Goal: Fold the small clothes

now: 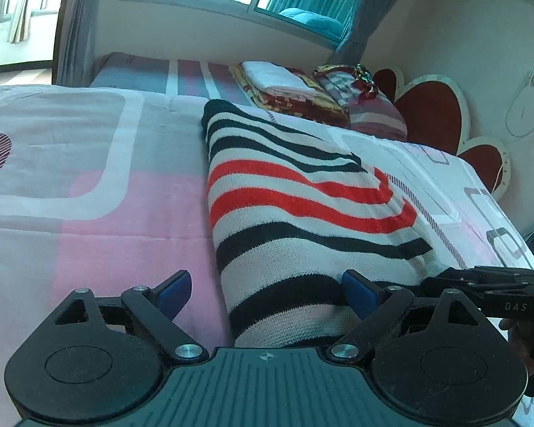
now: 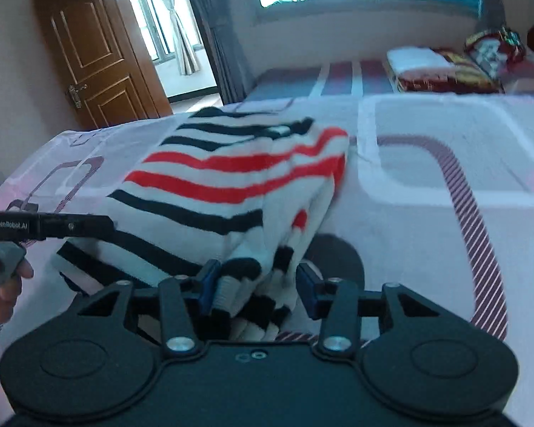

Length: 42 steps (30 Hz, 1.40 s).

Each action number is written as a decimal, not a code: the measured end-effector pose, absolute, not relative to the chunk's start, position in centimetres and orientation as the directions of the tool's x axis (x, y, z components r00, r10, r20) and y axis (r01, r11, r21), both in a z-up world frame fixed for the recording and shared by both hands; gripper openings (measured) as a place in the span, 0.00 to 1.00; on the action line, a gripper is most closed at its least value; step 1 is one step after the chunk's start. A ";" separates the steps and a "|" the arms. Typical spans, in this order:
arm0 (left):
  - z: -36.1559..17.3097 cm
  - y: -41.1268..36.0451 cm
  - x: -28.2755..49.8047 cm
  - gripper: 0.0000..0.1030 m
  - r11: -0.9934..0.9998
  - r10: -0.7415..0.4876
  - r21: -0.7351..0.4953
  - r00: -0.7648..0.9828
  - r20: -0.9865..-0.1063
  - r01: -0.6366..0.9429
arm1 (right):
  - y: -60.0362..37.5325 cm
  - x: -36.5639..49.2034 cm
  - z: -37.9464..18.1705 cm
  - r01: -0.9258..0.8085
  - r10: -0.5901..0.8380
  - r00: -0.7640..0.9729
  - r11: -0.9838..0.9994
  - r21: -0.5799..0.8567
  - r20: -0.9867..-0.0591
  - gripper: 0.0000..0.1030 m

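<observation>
Left wrist view gives me a knit sweater [image 1: 302, 213] in white, black and red stripes, folded long on the bed [image 1: 99, 213]. Stacked bedding [image 1: 295, 89] sits well beyond. My left gripper [image 1: 267, 293] has its jaws spread wide over the sweater's near edge. My right gripper [image 2: 256, 286] stands half open around bunched fabric without pinching it.

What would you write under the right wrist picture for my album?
Right tongs, parted, with the striped sweater's bunched edge between them on the pink patterned bed.
</observation>
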<state>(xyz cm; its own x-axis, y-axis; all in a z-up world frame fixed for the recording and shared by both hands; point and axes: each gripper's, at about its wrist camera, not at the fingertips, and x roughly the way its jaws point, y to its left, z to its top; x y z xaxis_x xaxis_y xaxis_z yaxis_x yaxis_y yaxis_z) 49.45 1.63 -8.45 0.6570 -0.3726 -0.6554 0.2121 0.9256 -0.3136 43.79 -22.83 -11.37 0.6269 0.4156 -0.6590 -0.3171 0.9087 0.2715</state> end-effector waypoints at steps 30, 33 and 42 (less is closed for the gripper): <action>-10.0 4.2 54.9 0.72 0.795 -0.579 -0.589 0.469 -0.667 0.143 | -31.1 50.6 -15.0 -0.008 0.667 0.500 0.642 0.766 -0.553 0.67; -10.5 3.7 55.4 0.78 0.793 -0.583 -0.594 0.450 -0.677 0.135 | -31.1 51.3 -15.1 -0.009 0.694 0.450 0.633 0.774 -0.562 0.66; -11.1 3.6 58.0 0.78 0.746 -0.647 -0.648 0.402 -0.648 0.156 | -28.5 53.8 -15.9 -0.012 0.775 0.360 0.561 0.828 -0.520 0.67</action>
